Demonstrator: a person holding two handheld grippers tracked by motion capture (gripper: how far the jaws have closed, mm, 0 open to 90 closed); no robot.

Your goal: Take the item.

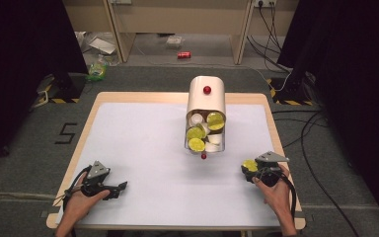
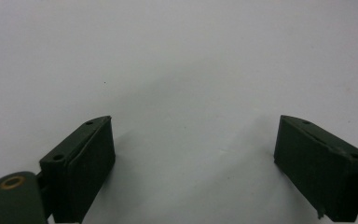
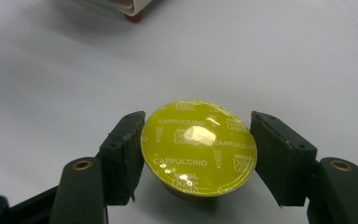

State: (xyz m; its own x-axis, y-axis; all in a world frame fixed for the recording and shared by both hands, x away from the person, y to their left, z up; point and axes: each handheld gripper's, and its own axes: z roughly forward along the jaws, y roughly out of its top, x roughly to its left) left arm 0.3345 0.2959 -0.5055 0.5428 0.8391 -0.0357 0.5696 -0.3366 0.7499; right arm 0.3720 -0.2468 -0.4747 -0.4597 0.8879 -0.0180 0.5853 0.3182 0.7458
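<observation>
Black jaws of the right gripper (image 3: 198, 154) pressed on either side of a yellow-lidded capsule (image 3: 198, 145), whose foil lid, printed CAPPUCCINO, faced up and slightly toward that gripper's camera; being round, the capsule showed no long axis, and its body hung below the lid. Seen from above, the white table (image 1: 143, 148) carried a cream drawer box (image 1: 206, 103) as landmark. Its open drawer, facing the person, held more yellow-lidded and white capsules. The right gripper (image 1: 250, 166) with the capsule (image 1: 249, 165) sat in front of the box and to its right, near the table edge, nothing between them. Well to the box's left and nearer the person, the left gripper (image 1: 123, 186) rested low, its jaws wide apart over bare table. A small red knob (image 1: 204, 156) lay just before the drawer
</observation>
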